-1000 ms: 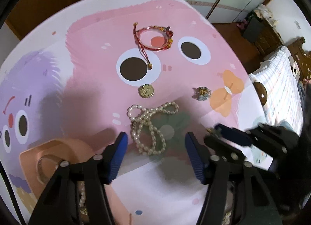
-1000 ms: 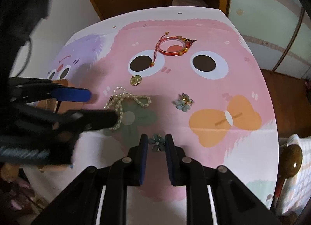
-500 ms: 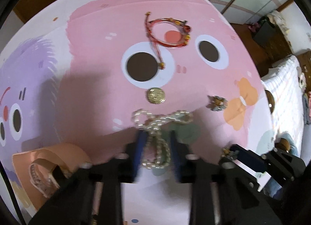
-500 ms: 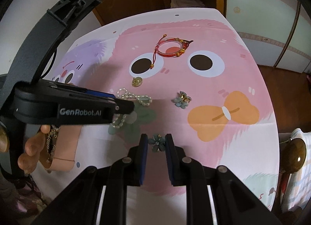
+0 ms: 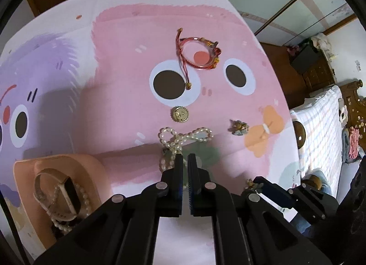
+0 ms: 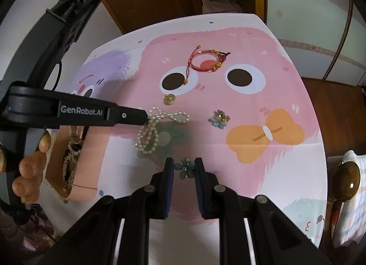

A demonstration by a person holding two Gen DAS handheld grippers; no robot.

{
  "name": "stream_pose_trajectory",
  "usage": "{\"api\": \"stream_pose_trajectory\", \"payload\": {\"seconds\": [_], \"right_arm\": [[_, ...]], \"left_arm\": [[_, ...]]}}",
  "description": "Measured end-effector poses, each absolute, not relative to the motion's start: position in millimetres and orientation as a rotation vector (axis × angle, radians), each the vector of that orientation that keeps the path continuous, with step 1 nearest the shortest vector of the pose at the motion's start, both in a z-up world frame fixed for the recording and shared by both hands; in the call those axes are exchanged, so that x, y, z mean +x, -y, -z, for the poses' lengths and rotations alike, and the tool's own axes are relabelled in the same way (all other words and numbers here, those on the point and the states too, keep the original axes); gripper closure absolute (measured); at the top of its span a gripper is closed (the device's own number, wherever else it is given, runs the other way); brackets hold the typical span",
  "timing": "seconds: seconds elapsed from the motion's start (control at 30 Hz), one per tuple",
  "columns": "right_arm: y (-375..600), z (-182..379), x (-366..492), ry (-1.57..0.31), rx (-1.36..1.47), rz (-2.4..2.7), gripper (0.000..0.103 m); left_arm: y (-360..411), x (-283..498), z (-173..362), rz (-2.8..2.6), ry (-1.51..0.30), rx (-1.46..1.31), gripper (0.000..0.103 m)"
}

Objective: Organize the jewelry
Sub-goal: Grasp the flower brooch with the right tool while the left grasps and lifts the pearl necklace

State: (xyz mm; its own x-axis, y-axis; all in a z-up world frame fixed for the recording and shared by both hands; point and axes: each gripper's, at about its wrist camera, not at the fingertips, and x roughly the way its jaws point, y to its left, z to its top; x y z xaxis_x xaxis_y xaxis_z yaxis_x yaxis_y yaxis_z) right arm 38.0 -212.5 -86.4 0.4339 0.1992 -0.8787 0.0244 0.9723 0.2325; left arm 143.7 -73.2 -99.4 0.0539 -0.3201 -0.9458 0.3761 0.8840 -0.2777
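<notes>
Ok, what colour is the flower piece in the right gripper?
Dusty teal-blue flower piece with a dark centre, clearest in the right wrist view.

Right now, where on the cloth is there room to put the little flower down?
Bare cloth lies around the orange bow, right of the flower clip, and on the purple monster above the pink tray. The middle is crowded: pearl necklace, gold coin, red bracelet.

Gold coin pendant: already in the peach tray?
No. The gold coin pendant lies on the pink cloth, apart from the peach tray.
</notes>
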Motion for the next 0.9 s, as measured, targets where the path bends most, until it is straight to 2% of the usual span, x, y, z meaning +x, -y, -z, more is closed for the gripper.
{"api": "stream_pose_trajectory", "payload": {"seconds": [0.1,0.27,0.9], "right_arm": [[209.2,79.9,34.7,-1.108,0.220,-0.113,0.085],[209.5,76.1,29.8,-1.101,0.225,-0.111,0.085],[215.8,78.5,29.2,-1.104,0.254,-0.110,0.085]], "left_arm": [[74.8,146.1,103.2,0.510,-1.440,0.039,0.098],[80.8,156.7,116.3,0.476,-1.469,0.038,0.073],[94.3,173.6,135.5,0.432,-1.499,0.150,0.071]]}}
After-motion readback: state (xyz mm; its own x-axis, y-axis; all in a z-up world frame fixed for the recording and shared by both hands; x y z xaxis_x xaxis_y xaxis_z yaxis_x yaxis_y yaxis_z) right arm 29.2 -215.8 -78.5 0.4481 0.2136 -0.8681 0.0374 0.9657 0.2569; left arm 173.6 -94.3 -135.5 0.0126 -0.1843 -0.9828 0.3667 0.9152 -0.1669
